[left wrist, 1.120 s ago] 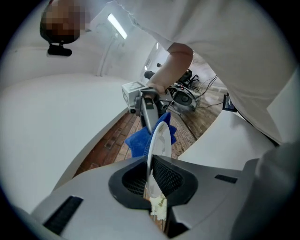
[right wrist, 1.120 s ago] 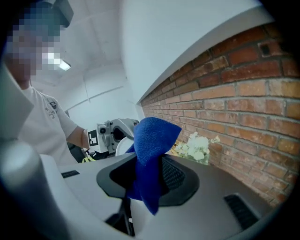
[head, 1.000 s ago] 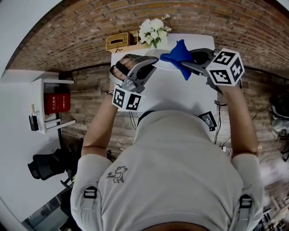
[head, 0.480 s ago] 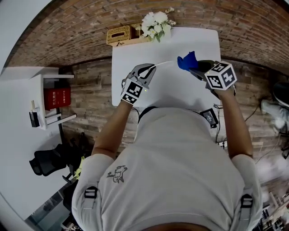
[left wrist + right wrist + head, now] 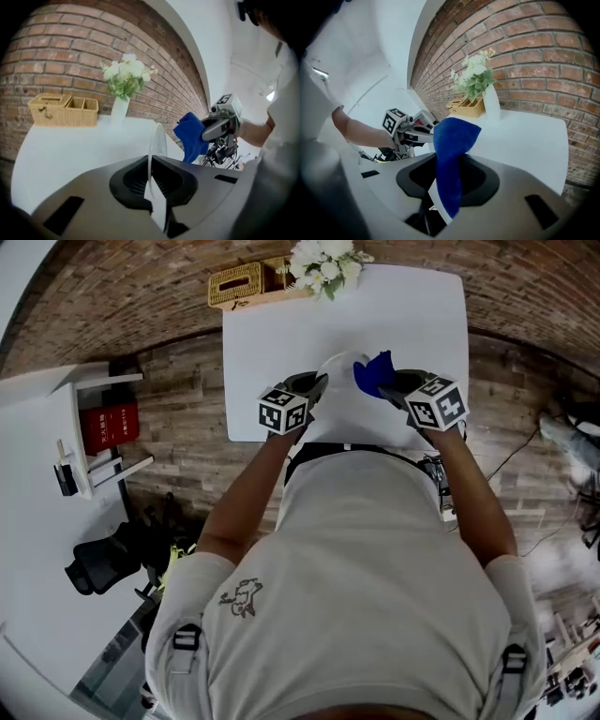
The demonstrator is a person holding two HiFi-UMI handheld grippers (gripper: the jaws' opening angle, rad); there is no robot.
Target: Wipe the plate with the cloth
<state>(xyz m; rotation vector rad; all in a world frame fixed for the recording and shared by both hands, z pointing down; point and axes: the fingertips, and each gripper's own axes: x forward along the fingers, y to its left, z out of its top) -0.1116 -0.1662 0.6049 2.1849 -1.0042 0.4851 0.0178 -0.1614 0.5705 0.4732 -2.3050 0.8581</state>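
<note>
Both arms reach forward from the shoulders. The left forearm and right forearm are bare and angle slightly inward.

Left gripper: pointing forward and down, marker cube towards the body. Its jaws are closed on the rim of a white plate, which stands edge-on and upright between them.

Right gripper: level with the left, tip turned inward towards it. Its jaws are clamped on a blue cloth, which bunches above the jaws and hangs below them.

The gripper tips are near each other. Contact between plate and cloth cannot be determined.
</note>
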